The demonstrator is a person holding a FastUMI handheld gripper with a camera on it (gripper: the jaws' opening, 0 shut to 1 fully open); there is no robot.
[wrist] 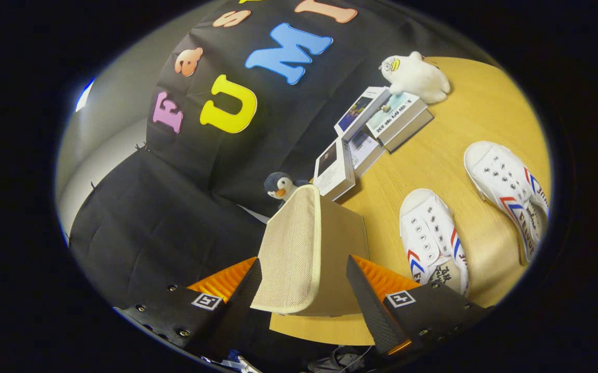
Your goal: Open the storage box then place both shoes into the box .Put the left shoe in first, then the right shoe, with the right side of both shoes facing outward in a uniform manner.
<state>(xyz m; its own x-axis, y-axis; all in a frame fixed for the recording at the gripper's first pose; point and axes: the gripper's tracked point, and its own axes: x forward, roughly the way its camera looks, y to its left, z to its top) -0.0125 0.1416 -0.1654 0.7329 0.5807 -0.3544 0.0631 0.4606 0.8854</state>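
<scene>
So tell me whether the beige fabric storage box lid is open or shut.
Open: the beige fabric lid stands lifted between the claw fingers, away from the box body. Whether both fingers press it, cannot tell.

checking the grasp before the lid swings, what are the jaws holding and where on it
The gripper has its jaws standing on either side of the storage box lid, at its free front edge; whether they press on it cannot be told.

Tool (303, 290) with the beige fabric storage box (304, 248) between its fingers.
Both fingers stand apart, either side of the box lid (291, 248); contact is unclear. Two white shoes (433, 241) (509, 189) lie on the wooden desk (465, 114) beyond, near books (376, 129), a penguin toy (281, 186) and a white plush (415, 76).
</scene>
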